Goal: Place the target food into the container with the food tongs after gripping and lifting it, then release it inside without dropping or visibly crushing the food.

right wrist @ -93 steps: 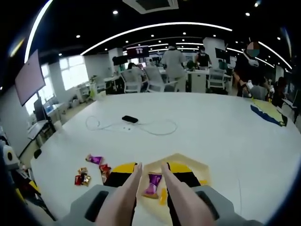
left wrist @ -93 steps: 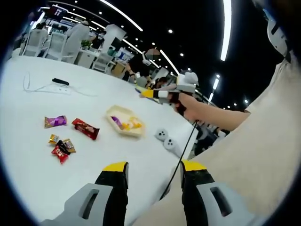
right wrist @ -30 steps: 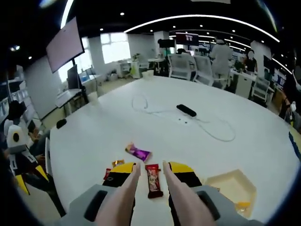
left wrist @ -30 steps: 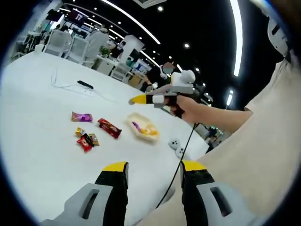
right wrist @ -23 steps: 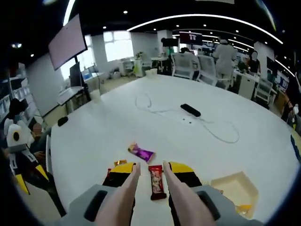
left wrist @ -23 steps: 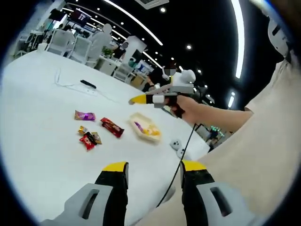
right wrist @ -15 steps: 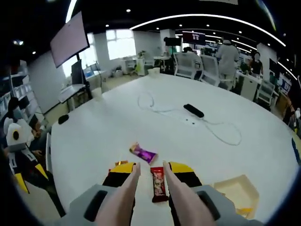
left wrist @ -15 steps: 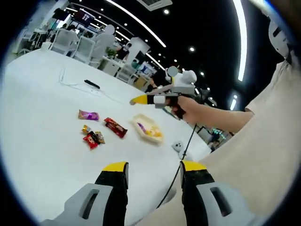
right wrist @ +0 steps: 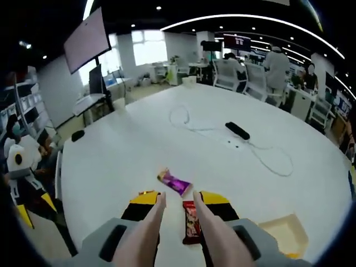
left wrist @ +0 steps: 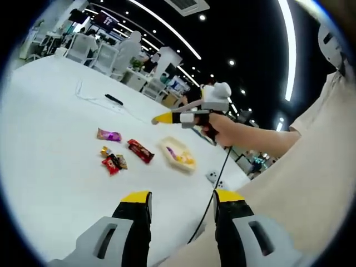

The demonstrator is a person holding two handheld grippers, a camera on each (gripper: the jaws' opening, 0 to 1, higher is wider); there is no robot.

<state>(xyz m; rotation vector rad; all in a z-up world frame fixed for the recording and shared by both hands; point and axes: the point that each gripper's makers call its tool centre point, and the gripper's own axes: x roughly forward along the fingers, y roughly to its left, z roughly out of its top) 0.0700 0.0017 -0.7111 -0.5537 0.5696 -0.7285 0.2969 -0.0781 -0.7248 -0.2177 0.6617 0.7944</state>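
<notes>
The white counter (right wrist: 111, 161) filled the middle of the right gripper view. The cream container (right wrist: 286, 233) sat at lower right there, and right of centre in the left gripper view (left wrist: 178, 156). The food tongs (right wrist: 175, 228), clamped in the right hand-held gripper (right wrist: 177, 203), ran up from the bottom edge, tips apart over the red snack bar (right wrist: 191, 222), not gripping it. A purple wrapped candy (right wrist: 175, 182) lay just above. The left hand-held gripper (left wrist: 177, 201) stood with jaws parted and empty. The bar looked light, flat, with a slick crinkly wrapper; a gentle pinch across its narrow middle seemed best.
</notes>
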